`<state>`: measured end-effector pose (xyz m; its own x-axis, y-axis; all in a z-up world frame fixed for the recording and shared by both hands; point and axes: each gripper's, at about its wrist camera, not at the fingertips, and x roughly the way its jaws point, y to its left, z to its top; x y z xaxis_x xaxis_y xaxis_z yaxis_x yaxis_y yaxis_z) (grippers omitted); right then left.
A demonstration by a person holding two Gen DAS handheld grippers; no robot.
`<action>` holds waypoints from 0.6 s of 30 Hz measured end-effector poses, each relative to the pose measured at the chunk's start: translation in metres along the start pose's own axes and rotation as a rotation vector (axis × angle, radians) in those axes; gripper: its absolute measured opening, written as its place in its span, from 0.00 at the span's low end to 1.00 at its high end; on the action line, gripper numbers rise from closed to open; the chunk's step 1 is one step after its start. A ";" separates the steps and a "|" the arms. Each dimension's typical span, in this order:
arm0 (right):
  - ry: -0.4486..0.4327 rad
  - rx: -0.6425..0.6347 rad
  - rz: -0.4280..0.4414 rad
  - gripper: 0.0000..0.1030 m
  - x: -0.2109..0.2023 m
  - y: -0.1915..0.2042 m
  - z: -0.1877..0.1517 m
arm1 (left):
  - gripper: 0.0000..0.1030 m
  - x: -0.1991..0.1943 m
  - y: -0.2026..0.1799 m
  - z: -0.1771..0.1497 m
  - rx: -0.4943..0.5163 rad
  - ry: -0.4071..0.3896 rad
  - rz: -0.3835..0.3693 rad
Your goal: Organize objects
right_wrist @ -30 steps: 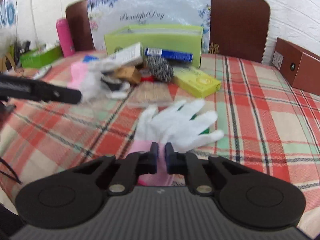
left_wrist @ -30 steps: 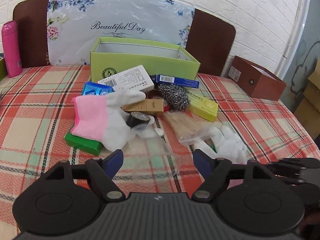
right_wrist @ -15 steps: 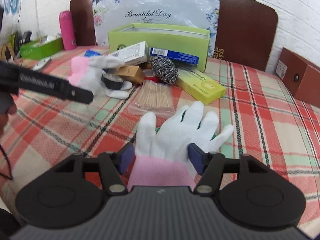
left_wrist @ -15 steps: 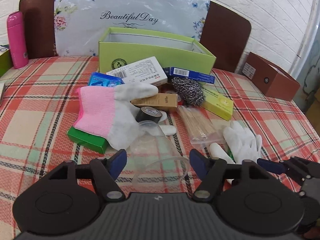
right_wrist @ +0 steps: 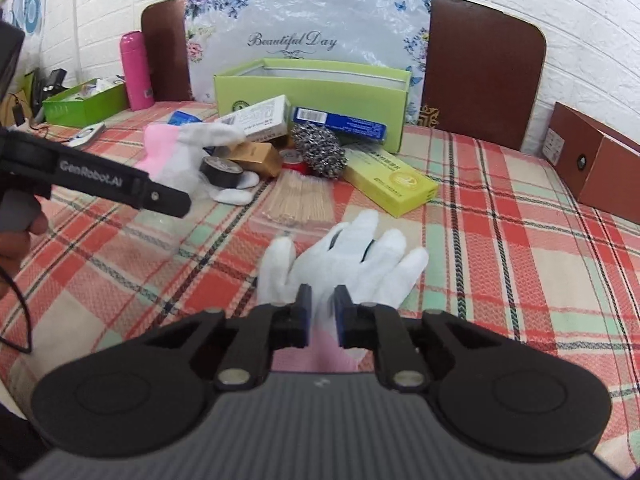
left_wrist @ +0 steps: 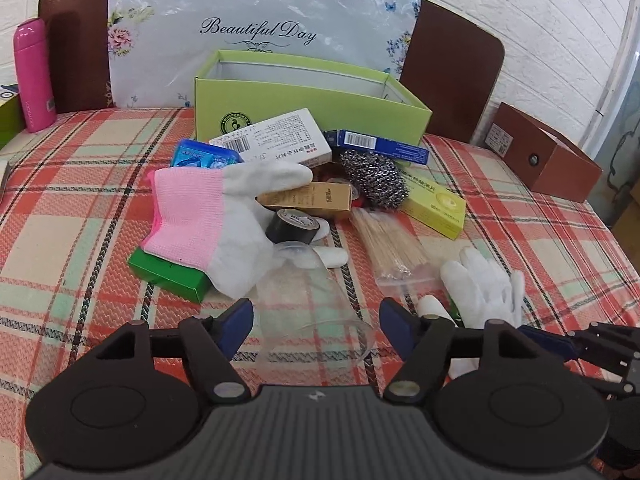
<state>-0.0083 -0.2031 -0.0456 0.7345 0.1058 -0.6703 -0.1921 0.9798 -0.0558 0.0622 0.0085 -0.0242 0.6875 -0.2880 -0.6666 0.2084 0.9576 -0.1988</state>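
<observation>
The right gripper (right_wrist: pixel 322 318) pinches the white glove (right_wrist: pixel 352 264) at its pink cuff between nearly closed jaws, while the left gripper (left_wrist: pixel 316 318) spreads wide around a clear plastic cup (left_wrist: pixel 312 300), gripping nothing

From my left wrist view, the open box (left_wrist: pixel 308 108) sits far, with the scouring ball (left_wrist: pixel 374 178) just before it. The tape roll (left_wrist: pixel 296 224) lies near that, the skewer bag (left_wrist: pixel 390 246) to its right, and a glove (left_wrist: pixel 484 288) right again.
</observation>
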 end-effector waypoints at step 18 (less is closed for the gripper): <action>-0.145 0.076 0.180 0.08 -0.039 -0.023 0.045 | 0.64 -0.037 0.002 0.025 0.031 -0.092 -0.134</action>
<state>-0.0029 -0.2224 0.0153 0.7794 0.2979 -0.5512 -0.2827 0.9523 0.1149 0.0539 0.0208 0.0181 0.7124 -0.4139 -0.5667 0.3229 0.9103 -0.2589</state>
